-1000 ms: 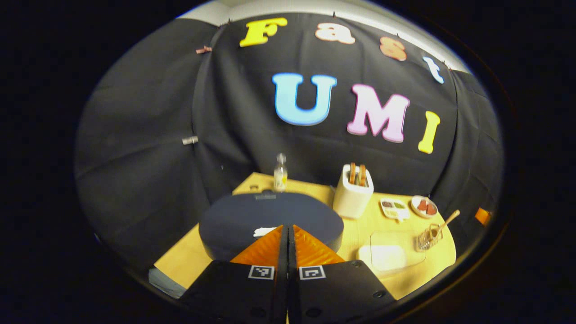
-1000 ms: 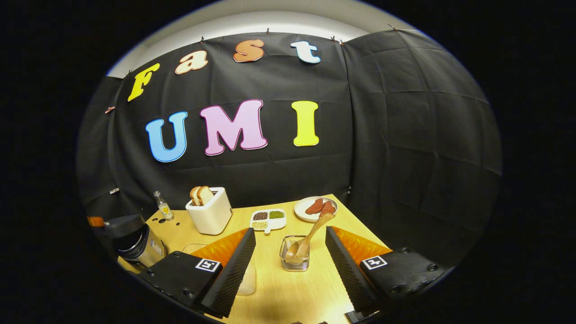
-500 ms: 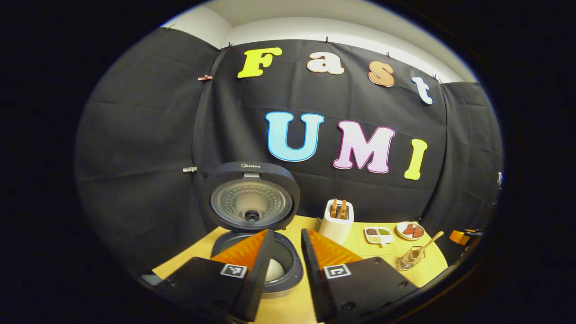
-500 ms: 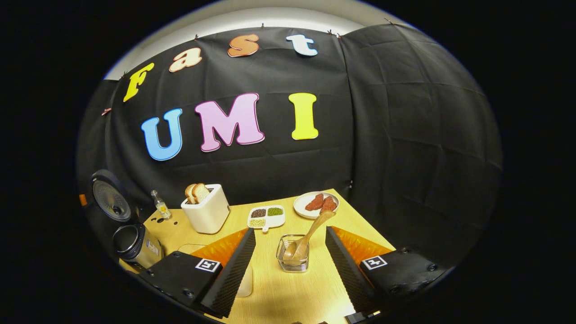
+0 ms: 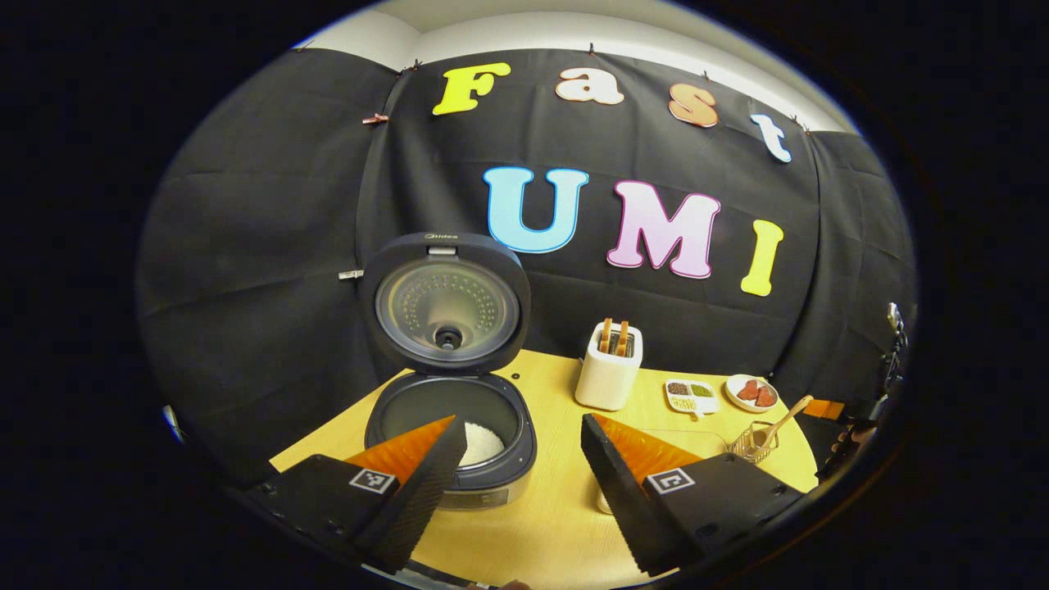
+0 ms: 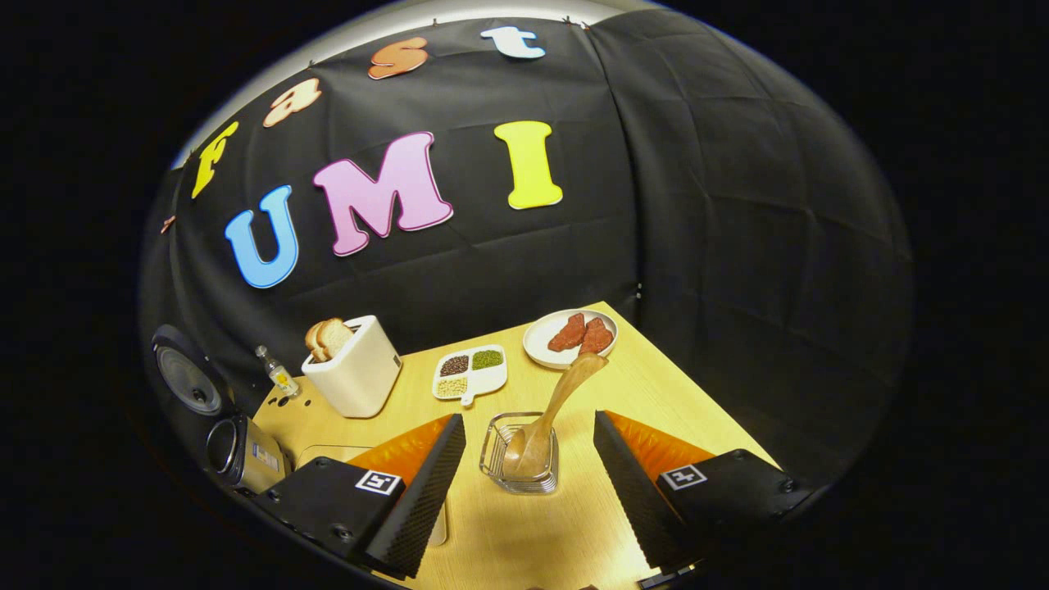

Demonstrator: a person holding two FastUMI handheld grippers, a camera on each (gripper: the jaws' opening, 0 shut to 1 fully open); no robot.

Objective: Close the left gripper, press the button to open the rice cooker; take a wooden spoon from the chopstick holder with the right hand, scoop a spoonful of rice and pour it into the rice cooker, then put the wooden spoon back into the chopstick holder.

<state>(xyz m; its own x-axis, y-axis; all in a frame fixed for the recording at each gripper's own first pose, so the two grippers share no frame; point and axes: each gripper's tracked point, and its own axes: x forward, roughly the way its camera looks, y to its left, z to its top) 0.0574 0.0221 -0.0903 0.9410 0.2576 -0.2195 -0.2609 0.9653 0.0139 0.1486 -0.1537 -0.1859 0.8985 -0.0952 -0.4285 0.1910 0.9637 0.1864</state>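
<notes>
- Left gripper (image 5: 515,434): fingers spread wide, holding nothing; ribbed inner faces, wedge-shaped tips.
- Rice cooker (image 5: 449,434) just ahead of the left finger; that fingertip overlaps the near rim and hides part of the pot mouth.
- Lid (image 5: 444,301) upright, round, dark shell with a perforated metal inner plate; label on top too small to read.
- White rice (image 5: 482,442) in the pot, partly cut off by the left fingertip.
- Right gripper (image 6: 529,438): fingers spread wide, holding nothing.
- Chopstick holder (image 6: 522,452) between the two fingers, apart from both; clear, squarish, glassy walls.
- Wooden spoon (image 6: 557,406) in the holder, bowl down, handle leaning up and away toward the right finger's side.
- In the right gripper view, cooker far off past the left finger, at the edge, dim and distorted; rice inside not discernible there.
- Pale flat container (image 6: 438,524) mostly hidden behind the left finger; contents hard to make out.
- Beyond the fingertips: white toaster (image 6: 352,377) with two bread slices, divided white dish (image 6: 470,374) of grains, round plate (image 6: 545,348) with red pieces, small clear bottle (image 6: 275,373).
- Light wooden table (image 6: 656,393), smooth, faint grain.
- Far right edge of the left gripper view: blurred dark shapes, unidentifiable.
</notes>
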